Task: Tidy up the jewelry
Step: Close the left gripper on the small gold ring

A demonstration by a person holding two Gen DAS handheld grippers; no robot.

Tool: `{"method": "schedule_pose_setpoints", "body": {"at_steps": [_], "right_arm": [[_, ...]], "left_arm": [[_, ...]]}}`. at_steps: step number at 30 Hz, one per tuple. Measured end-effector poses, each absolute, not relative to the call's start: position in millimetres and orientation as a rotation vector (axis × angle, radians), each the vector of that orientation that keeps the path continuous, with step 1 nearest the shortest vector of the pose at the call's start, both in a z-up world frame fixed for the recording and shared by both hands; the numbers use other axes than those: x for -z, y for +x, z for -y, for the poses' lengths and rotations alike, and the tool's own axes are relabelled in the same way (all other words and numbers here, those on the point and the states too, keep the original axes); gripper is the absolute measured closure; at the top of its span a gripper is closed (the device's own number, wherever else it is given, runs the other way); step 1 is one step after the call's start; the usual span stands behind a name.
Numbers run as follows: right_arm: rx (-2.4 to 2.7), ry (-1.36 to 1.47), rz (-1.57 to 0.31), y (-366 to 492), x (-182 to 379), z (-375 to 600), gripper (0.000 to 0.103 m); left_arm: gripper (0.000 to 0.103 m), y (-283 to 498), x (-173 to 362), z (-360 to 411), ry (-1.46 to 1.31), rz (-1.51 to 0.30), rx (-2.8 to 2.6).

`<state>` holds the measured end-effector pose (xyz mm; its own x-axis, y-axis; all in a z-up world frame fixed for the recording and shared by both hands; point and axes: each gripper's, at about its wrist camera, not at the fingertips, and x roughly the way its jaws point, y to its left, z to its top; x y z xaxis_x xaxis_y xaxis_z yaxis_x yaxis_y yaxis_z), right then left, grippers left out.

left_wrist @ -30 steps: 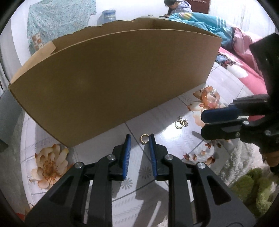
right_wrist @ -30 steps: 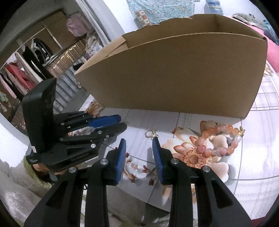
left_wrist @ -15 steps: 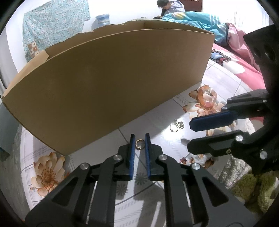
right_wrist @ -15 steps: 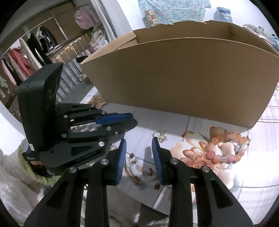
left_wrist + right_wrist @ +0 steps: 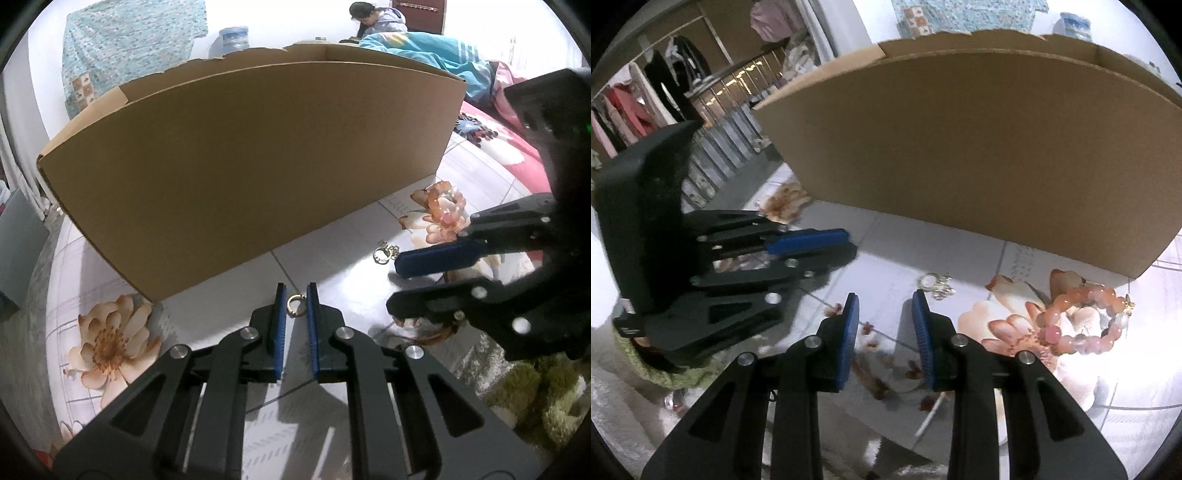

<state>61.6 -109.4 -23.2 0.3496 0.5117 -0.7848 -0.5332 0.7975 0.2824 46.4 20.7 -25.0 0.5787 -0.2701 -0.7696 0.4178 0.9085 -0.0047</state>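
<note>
Jewelry lies on the floral tabletop (image 5: 229,373) in front of the cardboard box (image 5: 251,166). I see my left gripper (image 5: 294,293) closed on a small gold ring (image 5: 294,305) just before the box wall. My right gripper (image 5: 885,302) hangs with jaws apart, holding nothing, near a silver earring cluster (image 5: 936,283). A pink bead bracelet (image 5: 1082,319) rests by the box's right corner.

Matt cardboard box (image 5: 258,166), glossy floral tabletop (image 5: 340,240)
</note>
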Motion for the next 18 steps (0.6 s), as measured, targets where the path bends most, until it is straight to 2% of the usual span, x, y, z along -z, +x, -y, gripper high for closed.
{"method": "schedule_pose_setpoints", "body": {"at_steps": [9,18], "right_arm": [[-0.587,-0.036,-0.989,84.2,22.1,119.7,0.074],[-0.624,-0.108,-0.975,67.9,18.7,106.7,0.074]], "left_arm": [[0.094,45.7,24.8,-24.6,0.159,-0.866,0.406],[0.094,45.0,24.6,-27.9,0.153,-0.866,0.407]]}}
